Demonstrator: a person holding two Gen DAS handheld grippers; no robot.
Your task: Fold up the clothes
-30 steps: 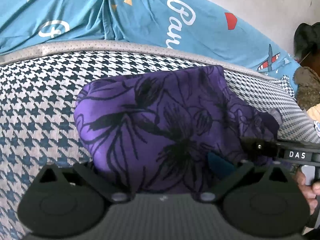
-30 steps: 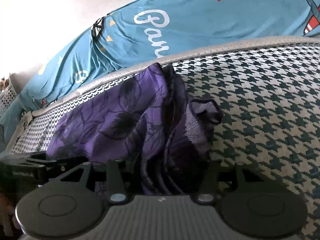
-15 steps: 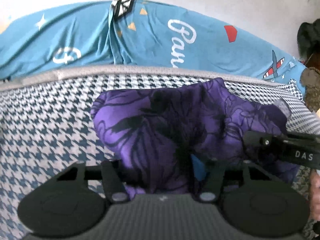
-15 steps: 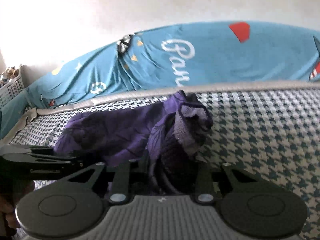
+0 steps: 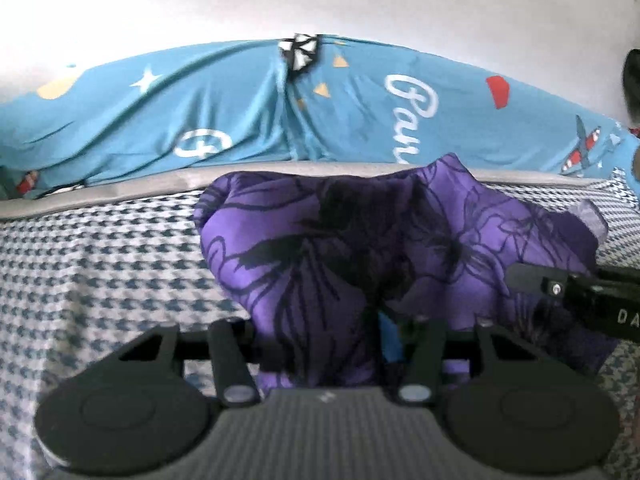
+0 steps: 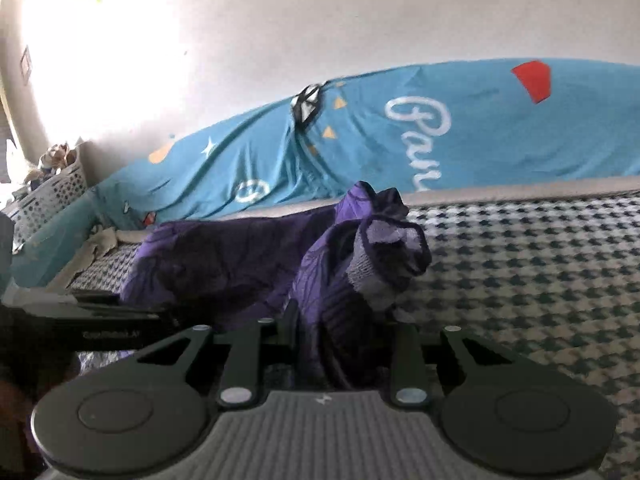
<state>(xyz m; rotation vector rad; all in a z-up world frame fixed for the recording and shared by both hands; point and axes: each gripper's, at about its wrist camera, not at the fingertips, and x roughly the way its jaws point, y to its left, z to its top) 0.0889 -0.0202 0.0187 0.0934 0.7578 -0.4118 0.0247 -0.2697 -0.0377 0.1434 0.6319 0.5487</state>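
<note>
The purple garment (image 5: 328, 256) is thin cloth with a slight satiny sheen and black floral print; its cuff (image 6: 380, 264) looks paler and ribbed. It sits on a houndstooth cover (image 5: 100, 264) that's woven and matt, with a plain grey trim. The blue sheet (image 5: 240, 112) behind is smooth printed cloth, creased. Both grippers (image 5: 332, 344) (image 6: 344, 344) are matt black plastic, with ribbed grey bodies.

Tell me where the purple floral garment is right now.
The purple floral garment is bunched on the houndstooth mattress, centre in both wrist views, gripped by the left gripper and right gripper, before the blue sheet.
</note>
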